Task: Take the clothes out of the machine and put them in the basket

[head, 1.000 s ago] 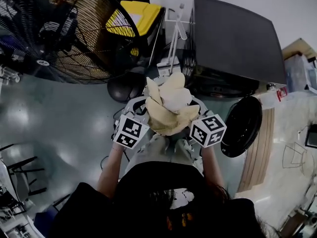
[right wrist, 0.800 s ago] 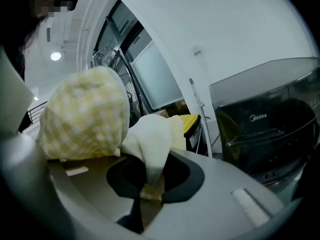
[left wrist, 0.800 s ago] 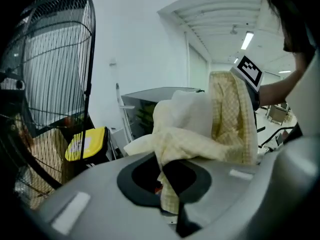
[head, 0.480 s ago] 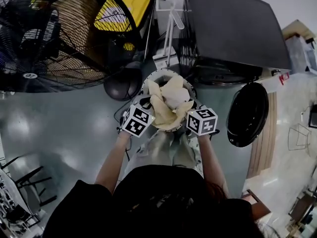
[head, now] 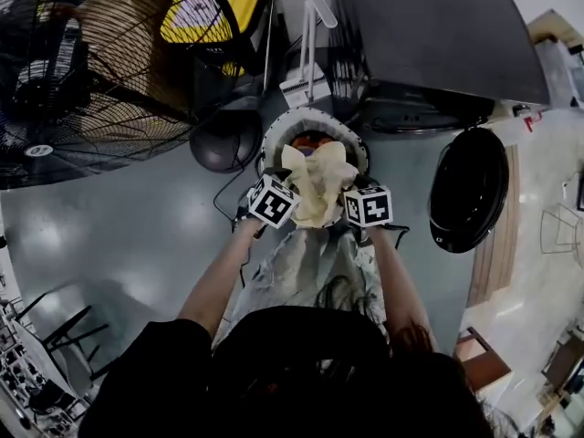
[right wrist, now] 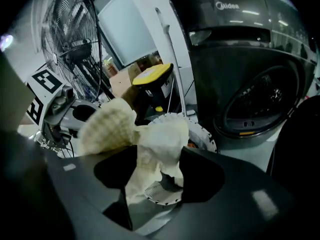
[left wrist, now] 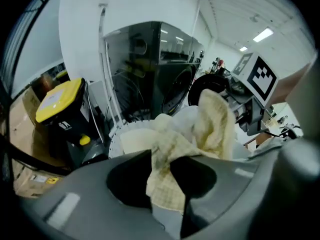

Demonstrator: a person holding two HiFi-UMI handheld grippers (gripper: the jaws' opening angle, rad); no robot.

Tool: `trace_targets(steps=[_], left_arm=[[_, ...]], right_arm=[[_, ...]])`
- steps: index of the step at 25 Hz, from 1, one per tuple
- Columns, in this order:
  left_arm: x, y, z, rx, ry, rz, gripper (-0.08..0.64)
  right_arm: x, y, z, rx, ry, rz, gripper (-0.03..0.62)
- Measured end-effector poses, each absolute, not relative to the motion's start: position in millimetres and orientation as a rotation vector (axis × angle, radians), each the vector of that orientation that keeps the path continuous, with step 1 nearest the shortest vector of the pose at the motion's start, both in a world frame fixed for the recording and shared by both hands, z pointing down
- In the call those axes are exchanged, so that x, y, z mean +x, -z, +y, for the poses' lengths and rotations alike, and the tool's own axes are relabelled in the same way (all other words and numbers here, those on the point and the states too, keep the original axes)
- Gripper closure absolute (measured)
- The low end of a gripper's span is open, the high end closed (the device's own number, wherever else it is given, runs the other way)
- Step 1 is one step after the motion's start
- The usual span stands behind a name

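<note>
Left gripper [left wrist: 161, 158] and right gripper [right wrist: 158, 159] each pinch a cream towel [head: 318, 181] stretched left-right, flaps pointing far, above the white basket [head: 270, 140].

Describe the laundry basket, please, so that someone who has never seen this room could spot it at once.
Find the dark front-loading washing machine with its round door swung open. On the floor near its front stands the basket, under the cream cloth. It is the only white, round, perforated tub there, unlike the black dome beside it.

Head view steeply down; 2 gripper views close, level (all share cream cloth [head: 317, 181], basket [head: 270, 140]).
</note>
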State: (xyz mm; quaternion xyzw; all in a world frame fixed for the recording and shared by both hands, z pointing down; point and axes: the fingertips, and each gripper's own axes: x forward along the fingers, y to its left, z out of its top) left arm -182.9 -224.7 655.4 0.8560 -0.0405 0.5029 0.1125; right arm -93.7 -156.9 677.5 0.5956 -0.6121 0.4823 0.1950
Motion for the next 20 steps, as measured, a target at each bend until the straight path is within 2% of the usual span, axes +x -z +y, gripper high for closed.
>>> trace_targets(steps=[1, 2, 10, 20], left_arm=[[-187.3, -665.7, -222.7, 2.479, -1.513, -0.109, 0.455], [-191.7, -673.6, -220.3, 2.452, -1.543, -0.097, 0.448], [-204.9, -679.7, -199.7, 2.343, -1.46, -0.11, 0.426], [-184.3, -628.1, -199.2, 2.442, -1.306, -0.111, 0.426]], right_arm=[[-94.5, -685.0, -150.4, 1.646, -1.38, -1.698, 0.28], [-95.6, -690.6, -144.4, 1.631, -1.403, -1.686, 0.266], [-101.6, -681.4, -124.0, 1.667, -1.414, -1.725, 0.27], [-97.5, -605.2, -140.4, 1.881, -1.284, -1.871, 0.314]])
